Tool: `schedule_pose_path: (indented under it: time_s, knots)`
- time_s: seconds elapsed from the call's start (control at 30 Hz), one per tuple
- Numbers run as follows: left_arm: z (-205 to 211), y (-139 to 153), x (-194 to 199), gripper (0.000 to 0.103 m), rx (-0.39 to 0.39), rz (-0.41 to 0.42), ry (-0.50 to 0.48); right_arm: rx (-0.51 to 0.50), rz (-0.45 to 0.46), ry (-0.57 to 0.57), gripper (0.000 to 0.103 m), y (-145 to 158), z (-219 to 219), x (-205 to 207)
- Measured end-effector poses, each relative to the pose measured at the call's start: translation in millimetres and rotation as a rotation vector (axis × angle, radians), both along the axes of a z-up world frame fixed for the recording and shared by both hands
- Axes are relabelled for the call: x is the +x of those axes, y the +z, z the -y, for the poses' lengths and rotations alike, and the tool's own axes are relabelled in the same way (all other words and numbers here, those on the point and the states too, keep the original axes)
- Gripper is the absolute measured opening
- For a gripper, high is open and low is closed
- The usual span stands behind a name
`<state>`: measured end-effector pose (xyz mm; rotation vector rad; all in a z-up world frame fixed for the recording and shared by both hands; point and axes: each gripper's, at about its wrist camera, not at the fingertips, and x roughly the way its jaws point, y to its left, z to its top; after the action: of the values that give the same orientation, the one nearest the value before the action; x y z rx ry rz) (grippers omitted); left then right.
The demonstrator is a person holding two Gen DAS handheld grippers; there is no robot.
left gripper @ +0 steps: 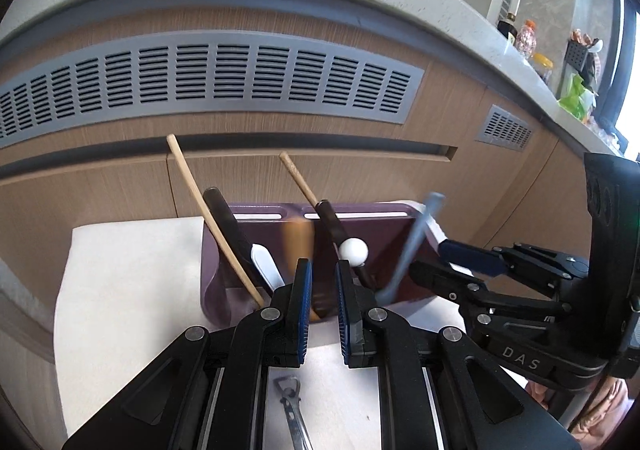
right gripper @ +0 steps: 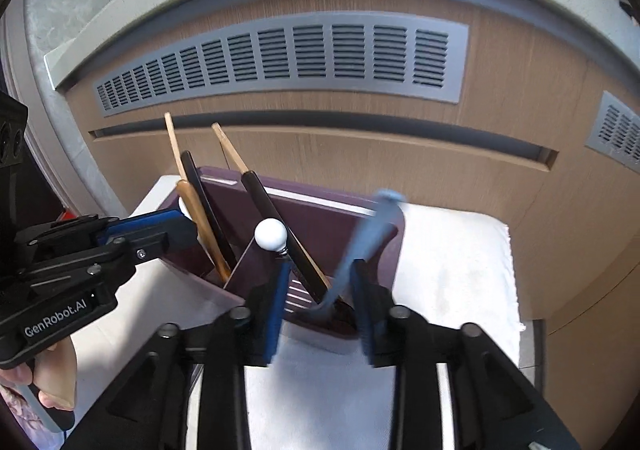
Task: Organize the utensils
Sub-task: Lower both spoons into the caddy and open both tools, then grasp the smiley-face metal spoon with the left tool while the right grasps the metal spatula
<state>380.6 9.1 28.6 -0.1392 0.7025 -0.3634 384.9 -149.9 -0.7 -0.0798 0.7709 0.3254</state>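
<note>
While blue spoon (right gripper: 362,246) leans blurry between fingers of right gripper (right gripper: 320,306), jaws apart, nothing held. Left gripper (left gripper: 322,302) also apart, empty. Spoon sits in purple holder (right gripper: 320,218) just ahead. Bump could tip holder, spill sticks.

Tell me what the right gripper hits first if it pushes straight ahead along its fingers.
Most likely the blurred light-blue utensil leaning in the purple holder, which sits right between the open fingers of the right gripper. The holder's near rim lies just below that line; depth is hard to judge.
</note>
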Motion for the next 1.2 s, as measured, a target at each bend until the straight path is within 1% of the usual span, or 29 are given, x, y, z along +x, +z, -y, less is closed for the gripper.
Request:
schedule_pose_path:
  time_s: [0.1,0.2,0.27,0.33,0.37,0.4,0.43,0.47,0.5,0.57,0.67,0.73,0.83,0.87,0.93,0.97,1.0,1.03,1.07,1.1,1.17,1.2]
  knots:
    - [-1.2,8.4,-12.6,0.014,-0.001,0.015,0.005,-0.006,0.033,-0.015,0.044,9.9,3.5,-13.7]
    - [-7.0,12.9,-29.8,0.016,-0.001,0.026,0.018,-0.014,0.061,-0.026,0.057,18.0,4.0,-27.9]
    - [-12.2,12.3,-42.5,0.023,0.007,0.032,0.034,-0.019,0.078,-0.028,0.061,20.7,1.9,-38.5]
    - [-18.8,8.2,-57.0,0.035,0.020,0.037,0.061,-0.030,0.082,-0.025,0.066,19.3,-1.6,-49.3]
    - [-22.6,5.0,-64.5,0.037,0.029,0.038,0.076,-0.034,0.080,-0.022,0.071,18.0,-2.2,-53.4]
    - [-26.4,1.0,-71.4,0.041,0.036,0.037,0.091,-0.041,0.077,-0.016,0.073,15.0,-5.2,-58.6]
    - [-28.7,-2.5,-76.4,0.046,0.041,0.034,0.100,-0.050,0.077,-0.007,0.078,11.4,-8.5,-64.0]
    - [-32.8,-8.0,-82.7,0.047,0.046,0.028,0.115,-0.057,0.078,0.002,0.087,8.2,-11.7,-68.7]
    - [-37.6,-14.8,-88.9,0.051,0.052,0.017,0.132,-0.069,0.077,0.011,0.093,3.2,-16.4,-73.5]
    - [-45.7,-30.3,-100.1,0.054,0.070,-0.013,0.164,-0.085,0.071,0.025,0.096,-6.8,-23.8,-81.9]
    - [-56.2,-52.1,-115.7,0.058,0.095,-0.052,0.201,-0.124,0.041,0.048,0.096,-27.1,-38.6,-92.2]
    - [-63.2,-63.8,-124.6,0.063,0.093,-0.075,0.215,-0.138,0.006,0.080,0.096,-40.1,-48.7,-97.1]
    - [-72.8,-80.4,-138.0,0.066,0.091,-0.109,0.229,-0.148,-0.043,0.132,0.096,-58.9,-64.1,-107.2]
    - [-76.9,-86.2,-142.4,0.066,0.091,-0.123,0.237,-0.145,-0.054,0.157,0.096,-64.6,-69.1,-112.5]
    - [-81.7,-93.5,-148.4,0.067,0.087,-0.140,0.247,-0.160,-0.058,0.176,0.087,-71.6,-76.9,-119.3]
    - [-84.4,-97.0,-151.3,0.067,0.079,-0.149,0.251,-0.175,-0.057,0.175,0.074,-74.7,-80.7,-121.7]
    - [-87.3,-100.0,-153.5,0.067,0.067,-0.159,0.251,-0.185,-0.063,0.170,0.059,-77.6,-83.8,-121.9]
    - [-89.9,-102.3,-155.6,0.067,0.054,-0.168,0.251,-0.183,-0.085,0.159,0.051,-81.5,-86.0,-119.7]
    - [-92.1,-103.4,-157.5,0.067,0.046,-0.173,0.254,-0.168,-0.107,0.152,0.038,-84.0,-85.8,-116.3]
    - [-93.7,-103.9,-159.7,0.067,0.039,-0.175,0.257,-0.134,-0.139,0.141,0.034,-86.8,-83.7,-110.9]
    - [-96.3,-104.7,-162.5,0.068,0.030,-0.176,0.259,-0.072,-0.183,0.122,0.033,-91.2,-80.9,-103.3]
    - [-97.8,-104.6,-164.2,0.070,0.023,-0.175,0.261,-0.057,-0.192,0.113,0.027,-92.8,-81.1,-100.1]
